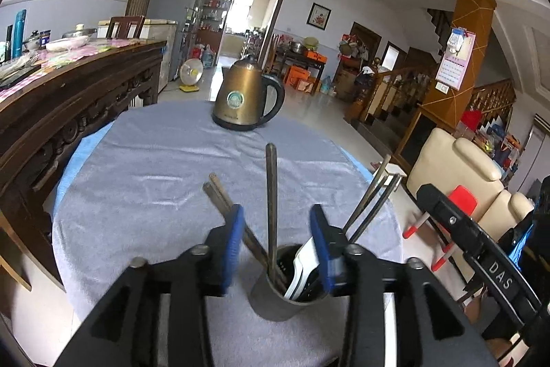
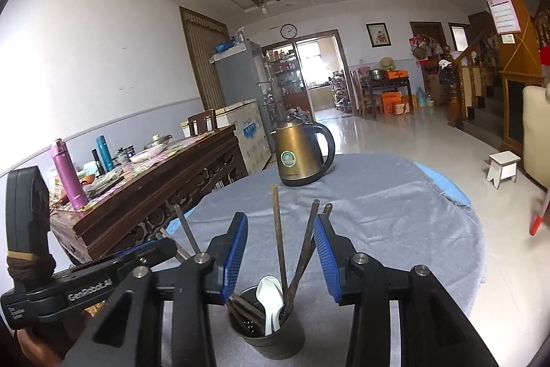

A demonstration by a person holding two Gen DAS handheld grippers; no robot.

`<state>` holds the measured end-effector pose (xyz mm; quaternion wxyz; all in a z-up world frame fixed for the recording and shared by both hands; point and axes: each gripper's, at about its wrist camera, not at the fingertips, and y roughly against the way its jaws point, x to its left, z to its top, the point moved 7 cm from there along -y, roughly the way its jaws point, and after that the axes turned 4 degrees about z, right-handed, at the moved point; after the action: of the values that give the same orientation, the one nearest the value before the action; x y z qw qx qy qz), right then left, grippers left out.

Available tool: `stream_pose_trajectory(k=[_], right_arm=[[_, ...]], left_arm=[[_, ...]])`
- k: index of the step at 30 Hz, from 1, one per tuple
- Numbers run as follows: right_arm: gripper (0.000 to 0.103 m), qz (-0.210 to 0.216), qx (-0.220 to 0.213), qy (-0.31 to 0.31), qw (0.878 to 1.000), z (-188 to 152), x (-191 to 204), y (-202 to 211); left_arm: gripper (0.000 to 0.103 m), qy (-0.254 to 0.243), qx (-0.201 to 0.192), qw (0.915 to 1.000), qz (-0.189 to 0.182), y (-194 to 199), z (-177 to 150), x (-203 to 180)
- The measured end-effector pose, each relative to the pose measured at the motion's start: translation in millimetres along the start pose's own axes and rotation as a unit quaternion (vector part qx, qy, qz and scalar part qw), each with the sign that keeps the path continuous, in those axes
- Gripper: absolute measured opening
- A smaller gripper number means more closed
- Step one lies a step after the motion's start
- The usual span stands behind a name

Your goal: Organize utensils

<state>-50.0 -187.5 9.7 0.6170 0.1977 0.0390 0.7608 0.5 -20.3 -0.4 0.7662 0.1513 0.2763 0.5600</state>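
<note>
A dark metal utensil holder (image 1: 275, 301) stands on the grey cloth near the table's front edge; it also shows in the right wrist view (image 2: 271, 337). Several dark chopsticks (image 1: 271, 205) lean out of it, also seen in the right wrist view (image 2: 279, 239), beside white spoons (image 1: 302, 267) (image 2: 270, 298). My left gripper (image 1: 277, 214) is open and empty, its blue pads (image 1: 235, 239) either side of the holder. My right gripper (image 2: 281, 222) is open and empty above the holder, and its body shows at the lower right of the left wrist view (image 1: 474, 239).
A brass electric kettle (image 1: 245, 98) (image 2: 302, 157) stands at the far side of the round table (image 1: 144, 160). A carved wooden sideboard (image 1: 68, 102) with bottles and dishes runs along the left. A cream armchair (image 1: 460, 167) and a small white stool (image 2: 503, 167) stand to the right.
</note>
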Motion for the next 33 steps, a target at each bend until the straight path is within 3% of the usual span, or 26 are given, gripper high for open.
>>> stream_pose_trajectory(k=[1, 7, 11, 17, 22, 33], right_arm=[[0.043, 0.0, 0.001, 0.001, 1.0, -0.4, 0.7, 0.3], [0.045, -0.001, 0.016, 0.008, 1.0, -7.0, 3.8, -0.9], [0.055, -0.005, 0.023, 0.008, 1.0, -10.3, 1.6, 0.7], [0.06, -0.01, 0.043, 0.0, 0.999, -19.1, -4.2, 0.0], [0.06, -0.013, 0.064, -0.004, 0.998, -29.6, -5.3, -4.0], [0.062, -0.013, 0.098, -0.003, 0.995, -46.0, 0.8, -7.8]], left_arm=[[0.06, 0.001, 0.005, 1.0, 0.002, 0.3, -1.9, 0.8], [0.072, 0.005, 0.041, 0.9987, 0.03, -3.4, -13.0, 11.4], [0.073, 0.012, 0.057, 0.9963, 0.063, -6.2, -17.8, 23.5], [0.076, -0.002, 0.065, 0.9907, 0.12, -9.6, -24.9, 35.3], [0.077, -0.029, 0.059, 0.9857, 0.156, -7.7, -29.6, 38.1], [0.08, -0.04, 0.053, 0.9758, 0.208, -1.5, -28.8, 49.9]])
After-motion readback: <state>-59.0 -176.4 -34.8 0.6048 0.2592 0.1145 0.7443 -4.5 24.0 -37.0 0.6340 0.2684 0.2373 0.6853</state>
